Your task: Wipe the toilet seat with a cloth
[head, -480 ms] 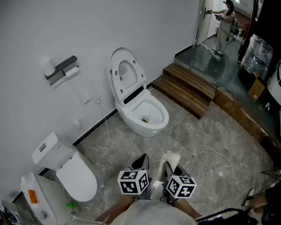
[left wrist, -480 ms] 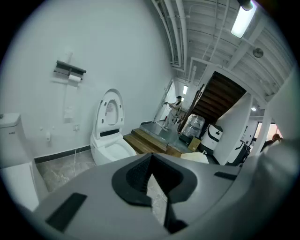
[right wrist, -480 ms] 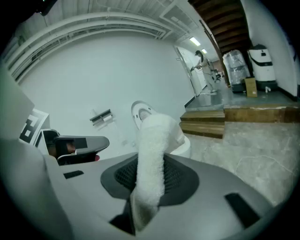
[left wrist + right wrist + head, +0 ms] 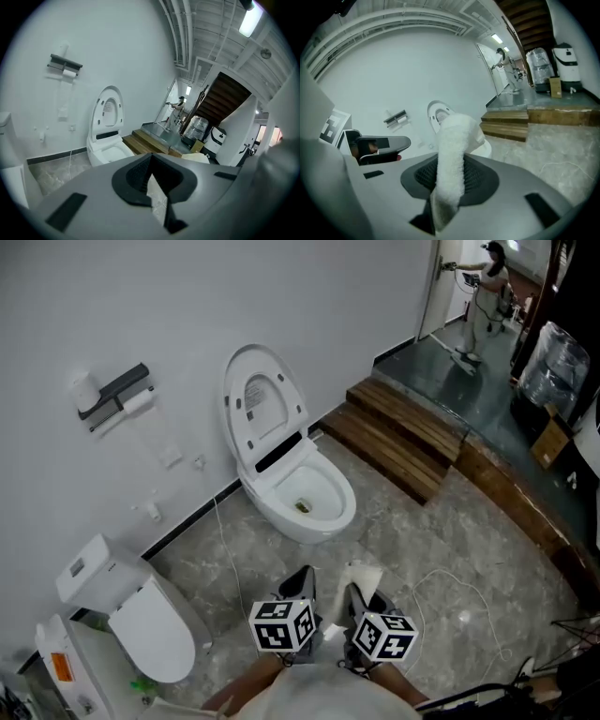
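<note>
A white toilet [image 4: 298,495] stands against the wall ahead, its lid [image 4: 262,405] raised and the bowl open. Both grippers are held low in front of me, well short of the toilet. My right gripper [image 4: 362,594] is shut on a white cloth [image 4: 364,574]. In the right gripper view the cloth [image 4: 453,164] stands up between the jaws and hides part of the toilet [image 4: 438,111]. My left gripper [image 4: 302,591] is shut with nothing in it. In the left gripper view its jaws meet at the left gripper [image 4: 151,163], and the toilet [image 4: 108,140] lies beyond.
A second white toilet unit [image 4: 141,613] sits at the lower left. A paper holder [image 4: 116,394] hangs on the wall. Wooden steps [image 4: 405,433] rise right of the toilet. A white cable [image 4: 456,589] lies on the marble floor. A person [image 4: 484,294] stands far back by the door.
The head view has shifted slightly, so the toilet and wall fittings sit a little further left. Both grippers keep the same place and the same grip.
</note>
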